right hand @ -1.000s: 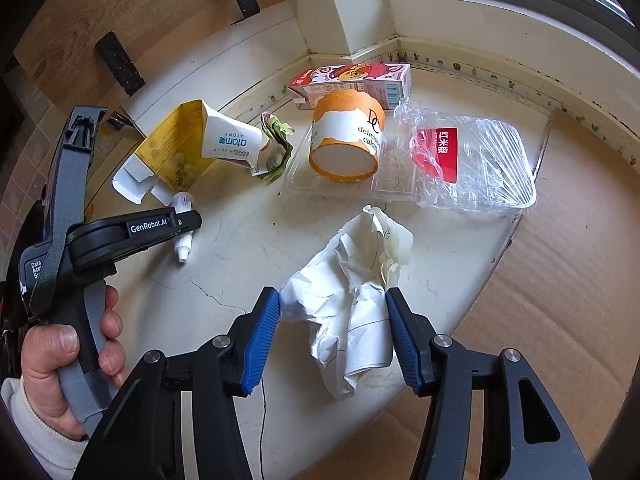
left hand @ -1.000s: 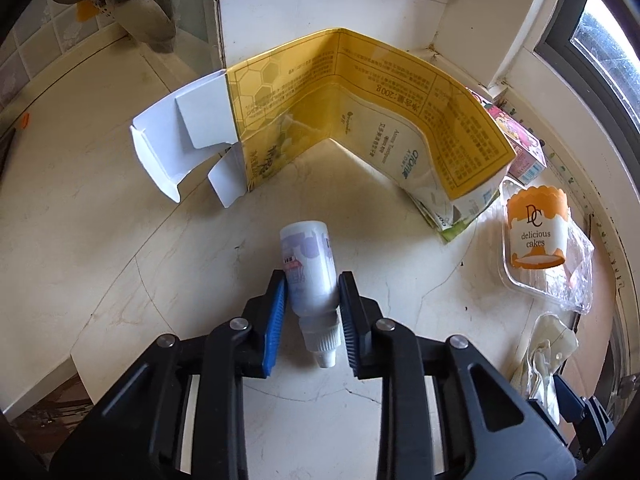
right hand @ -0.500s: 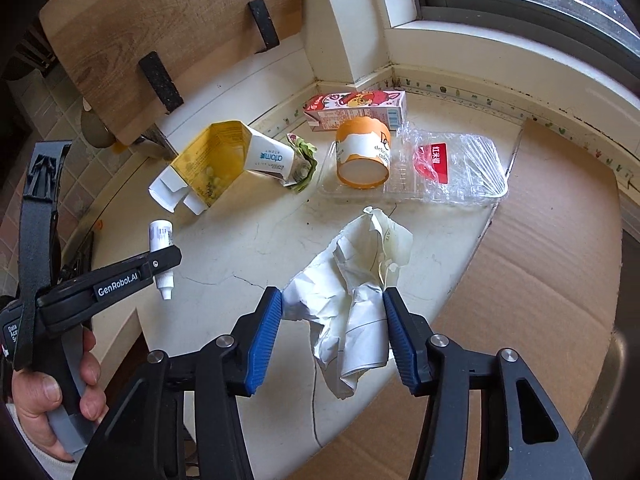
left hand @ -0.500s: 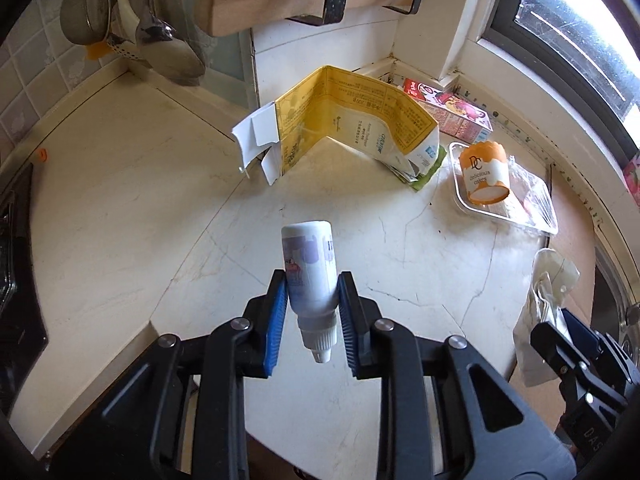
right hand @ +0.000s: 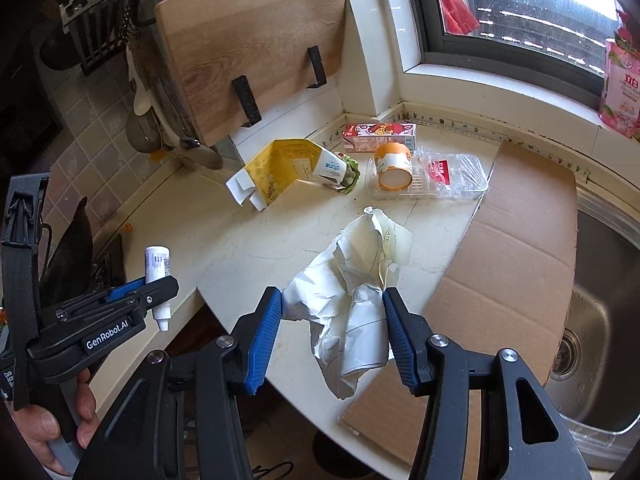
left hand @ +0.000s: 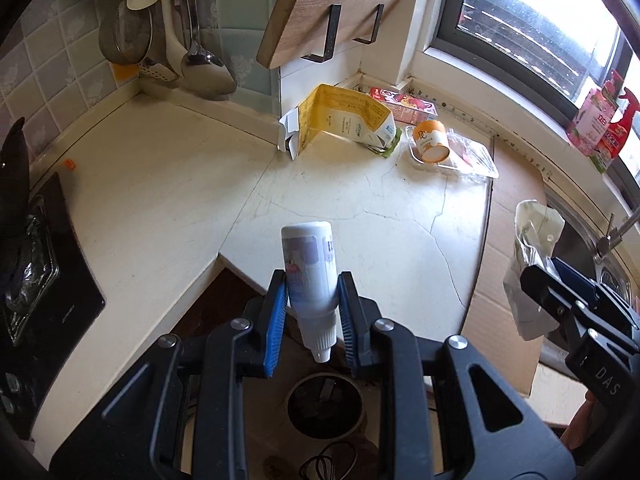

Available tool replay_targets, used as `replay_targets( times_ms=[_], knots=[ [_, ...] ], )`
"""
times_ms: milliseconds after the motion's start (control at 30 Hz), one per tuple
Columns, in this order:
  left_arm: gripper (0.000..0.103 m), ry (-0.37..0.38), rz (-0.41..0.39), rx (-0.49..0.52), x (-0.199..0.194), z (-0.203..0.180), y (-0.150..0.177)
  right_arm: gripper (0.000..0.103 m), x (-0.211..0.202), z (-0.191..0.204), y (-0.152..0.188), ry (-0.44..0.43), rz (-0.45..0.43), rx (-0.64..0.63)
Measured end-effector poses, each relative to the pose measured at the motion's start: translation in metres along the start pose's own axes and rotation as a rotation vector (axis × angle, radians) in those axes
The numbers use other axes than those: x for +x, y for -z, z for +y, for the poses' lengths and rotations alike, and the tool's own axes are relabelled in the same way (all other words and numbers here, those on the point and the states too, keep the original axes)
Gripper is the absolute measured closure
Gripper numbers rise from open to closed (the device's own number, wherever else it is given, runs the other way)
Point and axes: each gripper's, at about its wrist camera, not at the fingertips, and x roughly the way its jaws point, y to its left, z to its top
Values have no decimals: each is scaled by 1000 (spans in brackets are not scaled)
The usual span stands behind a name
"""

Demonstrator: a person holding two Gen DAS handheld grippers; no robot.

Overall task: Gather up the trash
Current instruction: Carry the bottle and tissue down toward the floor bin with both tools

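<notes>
Both grippers lifted off counter, left gripper (left hand: 312, 312) clamping small bottle (left hand: 310, 272), right gripper (right hand: 332, 332) pinching crumpled paper (right hand: 352, 280), orange cup (right hand: 394, 168) in clear tray (right hand: 460, 184)

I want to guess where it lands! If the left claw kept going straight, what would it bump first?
Probably the pale counter, near its front edge; the left claw grips a small white bottle. Depth is unclear.

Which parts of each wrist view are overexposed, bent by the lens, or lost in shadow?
Left wrist view: the window is blown out white; the countertop edges bow with fisheye curve; the stove side sits dark. Right wrist view: window glare again; the cardboard sheet curves; the upper-left corner is in shadow; the crumpled paper stays sharp.
</notes>
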Motion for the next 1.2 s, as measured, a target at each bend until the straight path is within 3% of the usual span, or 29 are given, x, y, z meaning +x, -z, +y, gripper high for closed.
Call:
replay_targets(
  times_ms=[367,667,1000,1200],
  knots=[
    [81,69,8,83,-69,21,81,52,-88,72,75,23,-51,-9],
    [81,106,24,158,-100,34,140,52,-132,107,148,37,-55,15],
    [81,111,97,208,-89,45,190,52,-137,114,228,53,3,61],
    [81,117,154,224,-65,47,216,52,-112,106,257,63,66,92]
  ],
)
